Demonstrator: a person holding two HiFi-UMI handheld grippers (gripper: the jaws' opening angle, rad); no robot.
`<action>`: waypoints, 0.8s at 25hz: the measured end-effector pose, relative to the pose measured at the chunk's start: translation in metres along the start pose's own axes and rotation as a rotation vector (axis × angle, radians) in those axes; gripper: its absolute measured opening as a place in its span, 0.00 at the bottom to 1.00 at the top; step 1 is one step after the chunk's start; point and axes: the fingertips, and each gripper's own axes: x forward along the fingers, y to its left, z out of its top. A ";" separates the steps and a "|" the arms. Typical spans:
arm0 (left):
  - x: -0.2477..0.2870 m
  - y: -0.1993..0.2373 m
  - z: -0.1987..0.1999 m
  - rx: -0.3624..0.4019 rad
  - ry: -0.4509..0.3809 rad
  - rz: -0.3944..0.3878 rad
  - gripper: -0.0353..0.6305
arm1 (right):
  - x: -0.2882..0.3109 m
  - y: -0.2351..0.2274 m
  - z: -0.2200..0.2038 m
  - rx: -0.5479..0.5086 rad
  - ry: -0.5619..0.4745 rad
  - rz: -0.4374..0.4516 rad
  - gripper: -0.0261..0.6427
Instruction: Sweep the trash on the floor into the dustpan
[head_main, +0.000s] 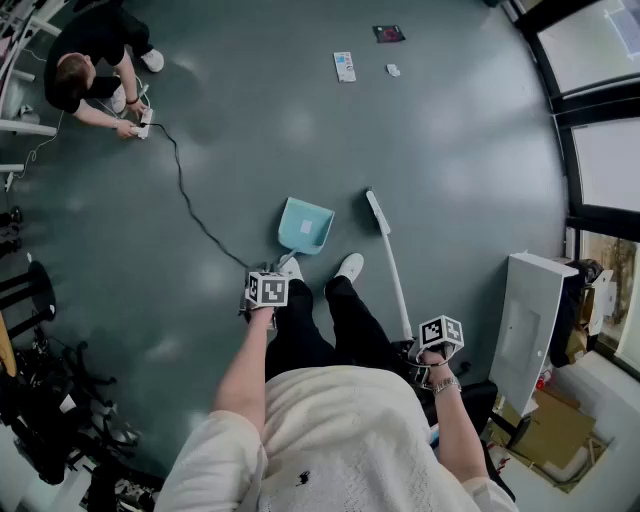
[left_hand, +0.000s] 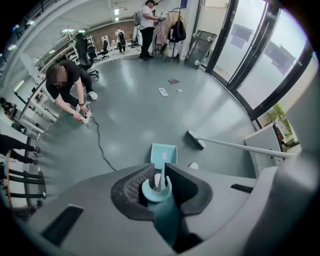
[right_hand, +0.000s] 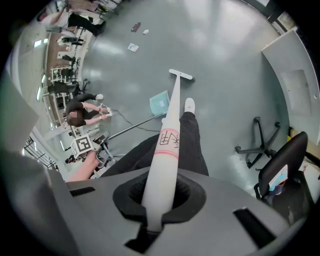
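A teal dustpan (head_main: 305, 226) rests on the grey floor just ahead of my shoes, its mouth facing away. My left gripper (head_main: 266, 291) is shut on the dustpan's teal handle (left_hand: 161, 197), and the pan (left_hand: 164, 154) shows beyond the jaws. My right gripper (head_main: 438, 335) is shut on the white broom handle (right_hand: 166, 155). The broom head (head_main: 371, 199) sits on the floor to the right of the pan. Far ahead lie bits of trash: a white and blue leaflet (head_main: 344, 66), a dark packet (head_main: 388, 34) and a small white scrap (head_main: 393, 70).
A person (head_main: 92, 62) crouches at the far left with a power strip; its black cable (head_main: 195, 220) runs across the floor toward the dustpan. A white cabinet (head_main: 527, 325) and a black office chair (right_hand: 285, 167) stand on the right by the windows. Black stands crowd the left edge.
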 end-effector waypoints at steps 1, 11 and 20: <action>0.002 -0.001 0.000 0.007 0.012 -0.008 0.16 | 0.002 0.002 -0.002 0.010 0.003 -0.001 0.07; 0.013 0.014 0.000 0.099 0.114 -0.017 0.07 | 0.026 0.042 -0.006 0.011 0.049 -0.063 0.07; 0.002 0.051 0.033 0.205 0.047 -0.102 0.06 | 0.022 0.083 0.003 0.107 -0.042 -0.006 0.06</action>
